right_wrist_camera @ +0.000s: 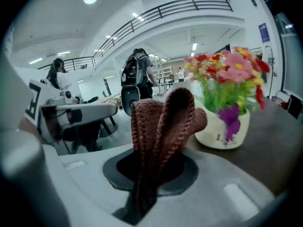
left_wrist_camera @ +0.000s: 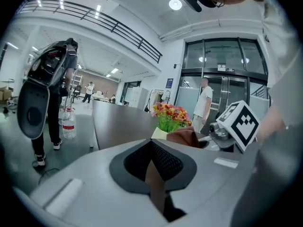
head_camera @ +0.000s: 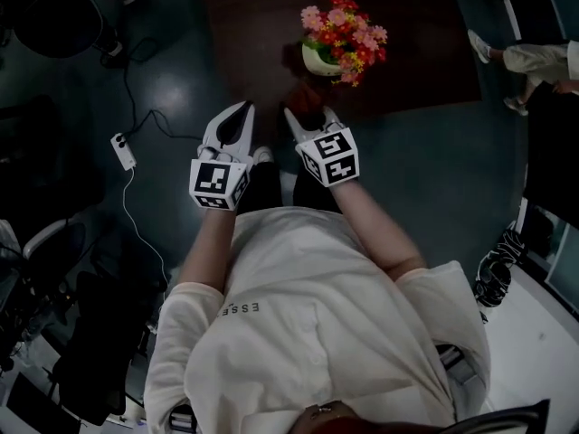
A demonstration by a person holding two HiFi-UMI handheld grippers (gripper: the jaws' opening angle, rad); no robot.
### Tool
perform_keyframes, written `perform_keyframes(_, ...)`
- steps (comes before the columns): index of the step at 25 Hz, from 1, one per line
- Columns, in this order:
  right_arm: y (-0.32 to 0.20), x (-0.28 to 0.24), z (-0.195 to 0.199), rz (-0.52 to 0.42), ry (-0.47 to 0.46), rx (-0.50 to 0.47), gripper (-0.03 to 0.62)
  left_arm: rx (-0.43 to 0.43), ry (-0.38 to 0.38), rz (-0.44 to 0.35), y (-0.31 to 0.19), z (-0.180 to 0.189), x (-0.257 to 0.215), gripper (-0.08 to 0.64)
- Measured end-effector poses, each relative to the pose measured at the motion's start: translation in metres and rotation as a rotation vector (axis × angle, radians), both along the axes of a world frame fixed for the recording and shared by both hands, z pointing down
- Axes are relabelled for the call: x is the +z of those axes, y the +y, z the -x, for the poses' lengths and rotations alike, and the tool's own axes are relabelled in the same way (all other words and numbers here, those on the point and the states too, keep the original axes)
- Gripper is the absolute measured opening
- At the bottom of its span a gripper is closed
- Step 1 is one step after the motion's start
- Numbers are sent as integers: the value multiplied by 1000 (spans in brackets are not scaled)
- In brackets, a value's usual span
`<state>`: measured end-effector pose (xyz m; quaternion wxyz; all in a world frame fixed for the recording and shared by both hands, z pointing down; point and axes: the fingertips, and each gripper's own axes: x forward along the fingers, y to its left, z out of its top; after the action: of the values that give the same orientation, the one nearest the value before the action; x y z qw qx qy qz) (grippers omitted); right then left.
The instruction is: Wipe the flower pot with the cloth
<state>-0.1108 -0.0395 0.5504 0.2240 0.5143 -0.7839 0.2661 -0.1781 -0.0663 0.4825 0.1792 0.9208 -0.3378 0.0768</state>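
Observation:
A cream flower pot (head_camera: 317, 60) with red, pink and yellow flowers (head_camera: 345, 31) stands near the front edge of a dark brown table (head_camera: 253, 34). My right gripper (head_camera: 301, 114) is shut on a brown knitted cloth (head_camera: 308, 94), just short of the pot. In the right gripper view the cloth (right_wrist_camera: 163, 119) sticks up folded from the right gripper (right_wrist_camera: 152, 168), with the pot (right_wrist_camera: 221, 129) close behind on the right. My left gripper (head_camera: 242, 108) is beside it on the left, shut and empty. In the left gripper view the left gripper (left_wrist_camera: 152, 144) points toward the pot (left_wrist_camera: 159, 133).
On the dark floor to the left lie a white power strip (head_camera: 124, 150) and its cable. An office chair (head_camera: 54, 16) stands at the far left. A person's legs (head_camera: 529, 61) show at the far right. Two water bottles (left_wrist_camera: 67, 124) stand beside a person with a backpack (left_wrist_camera: 47, 79).

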Motion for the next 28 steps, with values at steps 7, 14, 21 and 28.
perform_keyframes(7,-89,5,6,15,-113,150,46,-55,4,21,-13,27,7,14)
perform_keyframes(14,-117,15,-19,79,-184,299,46,-80,22,39,-28,41,10,14)
perform_keyframes(21,-87,28,-40,161,-172,365,46,-24,42,37,-34,21,10,14)
perform_keyframes(28,-54,33,-69,215,-140,398,46,52,57,29,-34,-11,6,14)
